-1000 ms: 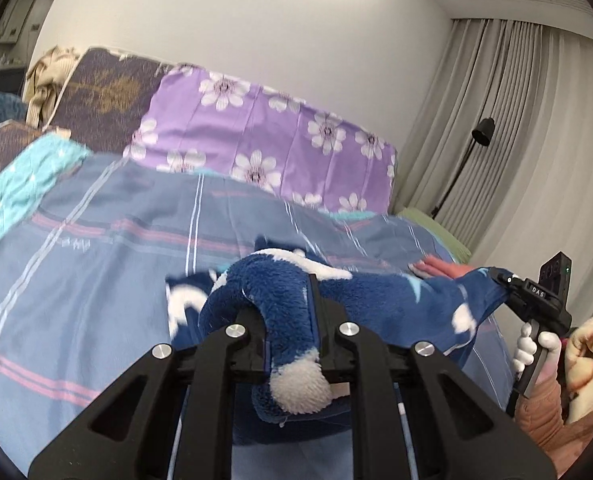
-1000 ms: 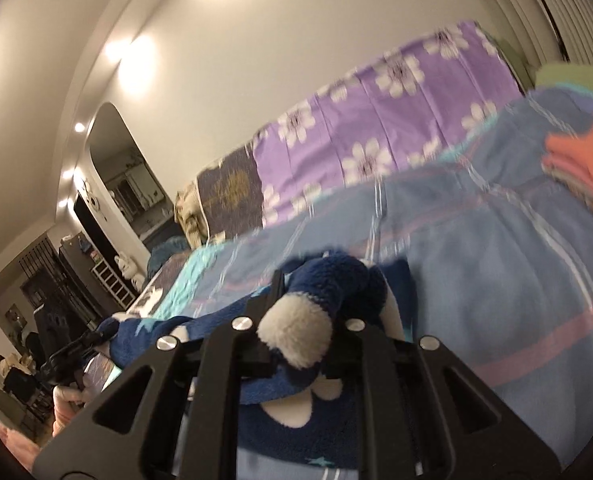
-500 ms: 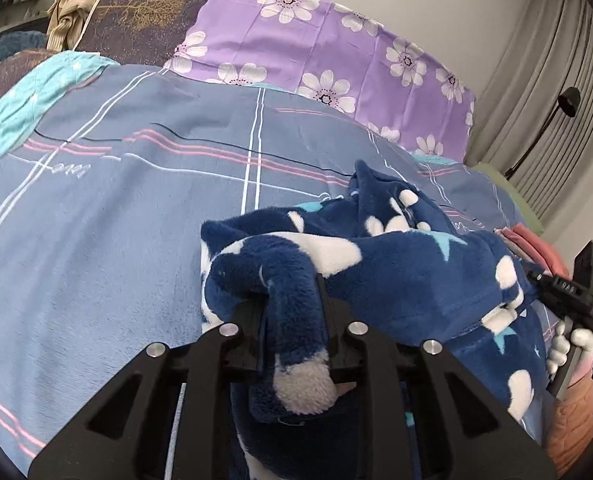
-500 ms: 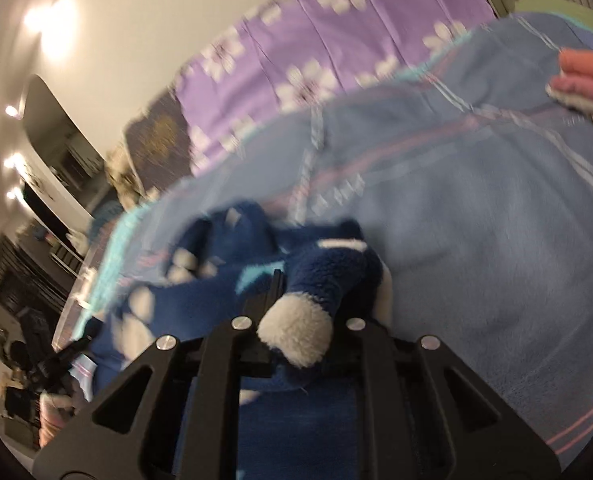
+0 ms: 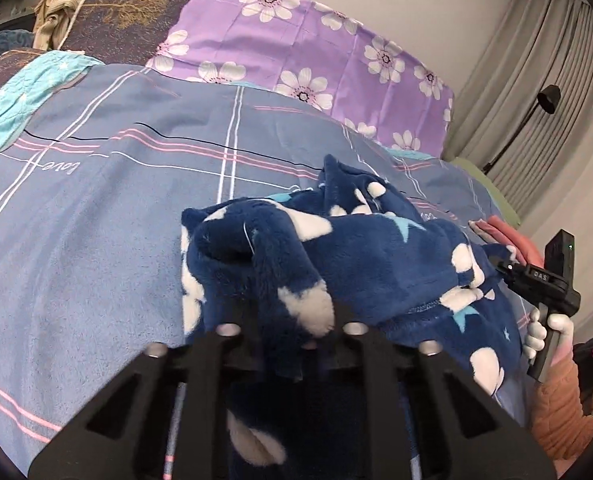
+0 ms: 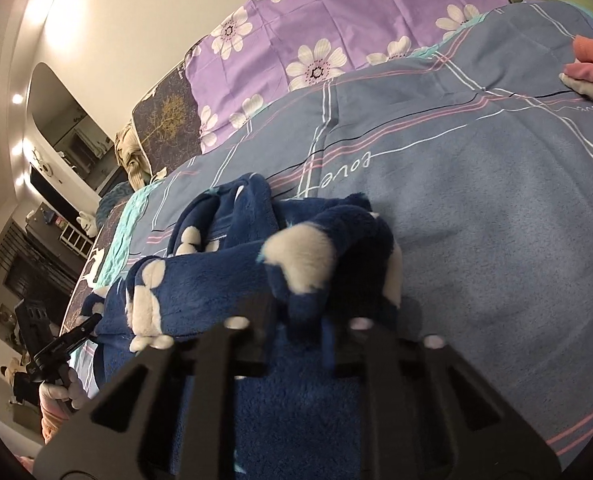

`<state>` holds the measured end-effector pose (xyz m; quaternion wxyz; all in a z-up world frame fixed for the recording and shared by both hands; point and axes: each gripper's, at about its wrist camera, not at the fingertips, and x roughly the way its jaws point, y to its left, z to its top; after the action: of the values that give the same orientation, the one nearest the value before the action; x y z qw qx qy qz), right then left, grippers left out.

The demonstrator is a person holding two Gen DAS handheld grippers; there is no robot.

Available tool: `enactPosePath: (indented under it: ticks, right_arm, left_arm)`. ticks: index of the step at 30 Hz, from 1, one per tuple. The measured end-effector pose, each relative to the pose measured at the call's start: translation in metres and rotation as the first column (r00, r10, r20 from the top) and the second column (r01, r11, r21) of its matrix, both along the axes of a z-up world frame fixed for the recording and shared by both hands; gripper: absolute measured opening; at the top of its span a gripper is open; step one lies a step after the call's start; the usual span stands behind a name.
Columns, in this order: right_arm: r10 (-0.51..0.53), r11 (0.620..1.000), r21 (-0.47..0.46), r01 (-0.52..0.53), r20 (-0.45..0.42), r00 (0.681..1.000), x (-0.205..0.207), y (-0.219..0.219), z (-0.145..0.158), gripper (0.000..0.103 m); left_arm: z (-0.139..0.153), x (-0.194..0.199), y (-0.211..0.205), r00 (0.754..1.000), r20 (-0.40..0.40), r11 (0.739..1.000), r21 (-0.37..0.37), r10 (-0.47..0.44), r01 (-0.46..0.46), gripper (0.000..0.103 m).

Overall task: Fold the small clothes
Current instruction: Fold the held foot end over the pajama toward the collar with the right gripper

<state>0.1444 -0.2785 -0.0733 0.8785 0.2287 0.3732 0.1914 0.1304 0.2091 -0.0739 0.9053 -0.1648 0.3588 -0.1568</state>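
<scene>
Garment: a navy fleece garment [image 5: 376, 256] with white spots and pale blue stars lies bunched on the blue checked bedspread [image 5: 96, 240] near the bed's front edge; which kind of garment it is cannot be told from this heap.
Left hand-held gripper [image 5: 292, 320]: narrow, pinched on a fold of the fleece. Its jaws have just been closing after a brief loosening, with the cloth between them throughout.
Right hand-held gripper [image 6: 300, 312]: nearly closed, clamped on another fold of the same garment; in the left view it shows at the far right, gripped by a white-gloved hand [image 5: 544, 332].
What changed: a second ago the cloth hung raised between the two grippers, with wall and headboard filling the views. Now both point down at the bedspread and the garment rests on it. The last half second brought almost no further shift.
Meaning for the task: in my judgement this is the lay-down; the piece has been brought to the bed but is crumpled, not spread.
Next need: likely pulling the two held points apart to flatten it before any fold.
Nearby: a folded pink stack [image 6: 592, 64] sits well apart near the bed's right side.
Risk: thick pile may slip or bunch.
</scene>
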Motion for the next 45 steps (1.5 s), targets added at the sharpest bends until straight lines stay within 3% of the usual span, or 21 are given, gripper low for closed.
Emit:
enactPosePath:
  ticks: [5, 9, 11, 13, 16, 17, 20, 23, 25, 29, 33, 35, 39, 40, 41, 42, 43, 44, 45]
  right_arm:
    - [-0.003, 0.996, 0.084, -0.003, 0.073, 0.997, 0.008, -0.004, 0.030, 0.010]
    - [-0.014, 0.999, 0.049, 0.007, 0.142, 0.990, 0.030, 0.000, 0.065, 0.010]
    - [-0.015, 1.000, 0.007, 0.014, 0.170, 0.985, 0.047, 0.006, 0.072, 0.010]
    - [-0.013, 0.999, -0.036, 0.018, 0.131, 0.991, 0.074, 0.012, 0.059, 0.014]
    - [-0.019, 0.998, -0.067, 0.015, -0.068, 0.998, 0.110, 0.019, 0.013, 0.019]
    - [-0.017, 0.998, -0.064, 0.012, -0.081, 0.997, 0.110, 0.019, 0.004, 0.021]
    - [0.000, 0.999, -0.043, -0.002, -0.035, 0.999, 0.097, 0.013, 0.000, 0.029]
    - [0.004, 0.999, -0.046, -0.003, 0.002, 1.000, 0.088, -0.004, 0.007, 0.035]
    - [-0.013, 0.998, -0.063, 0.014, 0.022, 1.000, 0.085, -0.017, 0.013, 0.041]
    - [-0.040, 0.993, -0.110, 0.042, 0.023, 0.999, 0.086, -0.031, 0.012, 0.046]
    - [0.053, 0.978, -0.198, -0.060, -0.039, 0.998, 0.098, -0.017, -0.010, 0.051]
    - [0.091, 0.979, -0.182, -0.097, -0.041, 0.995, 0.103, -0.013, -0.014, 0.055]
    - [0.115, 0.992, -0.050, -0.116, -0.038, 0.993, 0.129, -0.014, -0.011, 0.058]
    - [0.118, 0.992, -0.035, -0.119, -0.042, 0.992, 0.136, -0.014, -0.011, 0.058]
    - [0.120, 0.992, -0.026, -0.121, -0.047, 0.992, 0.141, -0.012, -0.012, 0.056]
    - [0.125, 0.992, -0.021, -0.127, -0.055, 0.991, 0.148, -0.009, -0.012, 0.035]
    - [0.136, 0.990, -0.013, -0.137, -0.060, 0.989, 0.149, -0.008, -0.011, 0.019]
    - [0.138, 0.990, -0.004, -0.139, -0.063, 0.988, 0.150, -0.006, -0.009, 0.011]
    - [0.127, 0.992, 0.022, -0.126, -0.034, 0.991, 0.145, -0.008, -0.001, 0.011]
  left_arm:
    - [0.032, 0.014, 0.009, 0.997, 0.079, 0.997, -0.075, 0.000, 0.006, 0.011]
    - [0.068, 0.038, 0.009, 0.985, 0.169, 0.999, -0.031, 0.035, -0.030, 0.010]
    - [0.074, 0.060, 0.005, 0.979, 0.199, 0.998, 0.037, 0.051, -0.060, 0.010]
    - [0.065, 0.080, 0.003, 0.984, 0.168, 0.994, 0.077, 0.060, -0.074, 0.013]
    - [0.025, 0.115, 0.002, 0.997, 0.037, 0.993, 0.100, 0.061, -0.065, 0.017]
    - [0.012, 0.120, 0.003, 0.997, -0.017, 0.991, 0.110, 0.072, -0.070, 0.017]
    - [0.010, 0.107, 0.018, 0.997, 0.001, 0.997, 0.029, 0.074, -0.074, 0.022]
    - [0.023, 0.088, 0.031, 0.997, 0.038, 0.997, -0.017, 0.070, -0.069, 0.037]
    - [0.035, 0.073, 0.032, 0.991, 0.098, 0.993, 0.063, 0.090, -0.097, 0.046]
    - [0.032, 0.060, 0.039, 0.992, 0.107, 0.987, 0.140, 0.068, -0.083, 0.054]
    - [0.008, 0.082, 0.035, 0.999, 0.007, 0.970, 0.238, 0.036, -0.037, 0.055]
    - [0.001, 0.101, 0.035, 1.000, -0.026, 0.980, 0.199, -0.003, 0.008, 0.055]
    - [0.003, 0.135, 0.027, 0.998, -0.038, 0.991, 0.126, -0.050, 0.054, 0.054]
    - [0.004, 0.142, 0.024, 0.998, -0.036, 0.992, 0.115, -0.056, 0.060, 0.050]
    - [0.005, 0.151, 0.022, 0.997, -0.036, 0.993, 0.098, -0.063, 0.066, 0.039]
    - [0.006, 0.156, 0.021, 0.996, -0.040, 0.994, 0.073, -0.074, 0.077, 0.009]
    - [0.007, 0.159, 0.021, 0.996, -0.042, 0.996, 0.040, -0.082, 0.084, 0.009]
    - [0.012, 0.157, 0.023, 0.997, -0.012, 0.997, 0.010, -0.072, 0.072, 0.009]
    - [0.019, 0.150, 0.024, 0.997, 0.032, 0.998, -0.009, -0.067, 0.067, 0.009]
